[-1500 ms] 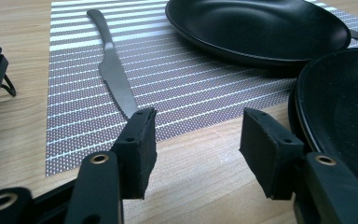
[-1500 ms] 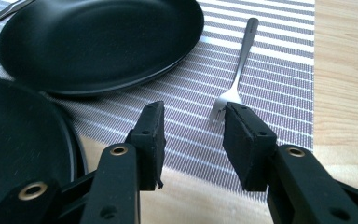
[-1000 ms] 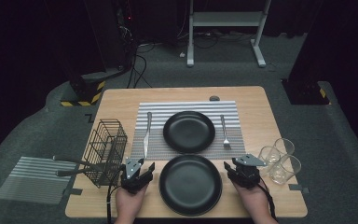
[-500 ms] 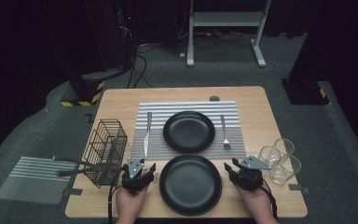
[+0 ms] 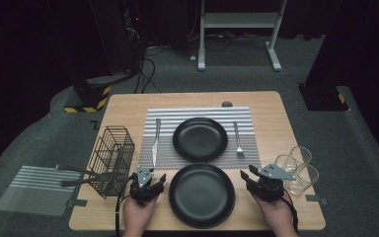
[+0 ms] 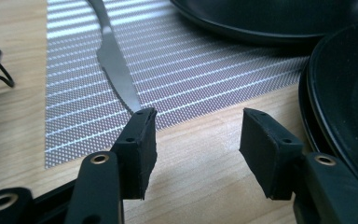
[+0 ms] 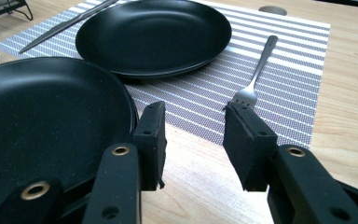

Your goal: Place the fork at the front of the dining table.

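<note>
Two black plates (image 5: 201, 139) (image 5: 202, 195) — bare; wire basket (image 5: 112, 160) — contents unclear

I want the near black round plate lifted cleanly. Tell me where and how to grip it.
Grip the near black round plate by its raised rim, at its left and right edges, each side's gripper coming in level from outside. It lies flat on the wooden table, so only the thin upturned lip offers a hold; one jaw probably has to slide beneath it.
</note>
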Demonstrator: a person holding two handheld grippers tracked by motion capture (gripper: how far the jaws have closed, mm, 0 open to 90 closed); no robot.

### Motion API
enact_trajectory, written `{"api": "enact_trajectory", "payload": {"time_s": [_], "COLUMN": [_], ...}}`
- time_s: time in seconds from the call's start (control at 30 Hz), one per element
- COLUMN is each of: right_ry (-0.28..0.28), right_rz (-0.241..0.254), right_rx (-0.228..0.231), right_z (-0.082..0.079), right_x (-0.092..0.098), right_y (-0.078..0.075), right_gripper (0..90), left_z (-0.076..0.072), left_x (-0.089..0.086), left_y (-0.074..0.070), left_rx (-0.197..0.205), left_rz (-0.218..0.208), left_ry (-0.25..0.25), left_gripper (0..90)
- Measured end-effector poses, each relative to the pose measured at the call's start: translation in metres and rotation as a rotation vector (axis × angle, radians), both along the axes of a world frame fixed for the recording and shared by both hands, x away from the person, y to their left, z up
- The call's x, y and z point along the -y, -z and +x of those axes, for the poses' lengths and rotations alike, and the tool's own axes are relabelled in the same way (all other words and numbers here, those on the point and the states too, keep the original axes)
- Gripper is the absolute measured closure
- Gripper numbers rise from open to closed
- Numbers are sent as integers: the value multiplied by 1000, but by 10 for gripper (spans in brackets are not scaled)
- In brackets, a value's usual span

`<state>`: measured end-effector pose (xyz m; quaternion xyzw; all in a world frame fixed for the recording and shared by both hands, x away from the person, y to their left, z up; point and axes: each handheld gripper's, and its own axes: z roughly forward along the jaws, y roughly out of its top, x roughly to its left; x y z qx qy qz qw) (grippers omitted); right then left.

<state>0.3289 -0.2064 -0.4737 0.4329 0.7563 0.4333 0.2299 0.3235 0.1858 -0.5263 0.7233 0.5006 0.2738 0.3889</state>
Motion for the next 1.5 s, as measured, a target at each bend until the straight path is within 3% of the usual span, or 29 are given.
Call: {"api": "enact_trajectory", "payload": {"time_s": [0.27,0.33,0.4,0.6,0.63,0.7,0.77,0.8,0.9,0.93,1.0,1.1,1.17,1.2,1.27,1.5], "right_ry": [5,7,13,9,10,14,14,16,28,26,36,43,45,48,54,94], "right_rz": [-4,1,5,17,20,27,42,49,61,58,67,63,69,71,74,72], "right_rx": [45,50,56,46,48,46,36,36,37,40,39,43,42,38,47,71], "right_z": [0,-1,-1,-3,-3,-3,-3,-2,-2,-2,-2,-2,-1,-1,-1,-1], "right_x": [7,8,9,13,14,17,19,20,24,25,26,29,30,31,32,39], "right_y": [-8,-10,-12,-15,-16,-17,-18,-18,-20,-21,-22,-23,-23,-23,-24,-28], "right_gripper": [546,547,547,536,536,538,556,561,564,564,564,568,574,575,575,567], "left_z": [0,-1,-1,2,2,2,2,3,2,2,3,3,3,2,3,2], "left_x": [2,4,4,4,5,5,7,5,7,8,6,8,6,8,6,7], "left_y": [0,1,0,0,1,1,2,1,0,2,1,2,1,2,1,0], "left_rx": [6,5,4,-30,-32,-28,-30,-34,-52,-42,-43,-42,-42,-38,-36,-38], "left_rz": [12,-1,15,27,6,24,-2,37,32,24,55,27,49,17,48,55], "left_ry": [6,-11,5,18,12,16,-1,24,14,5,28,16,29,8,24,29], "left_gripper": [450,447,442,445,445,445,445,445,444,444,445,441,440,439,437,434]}}
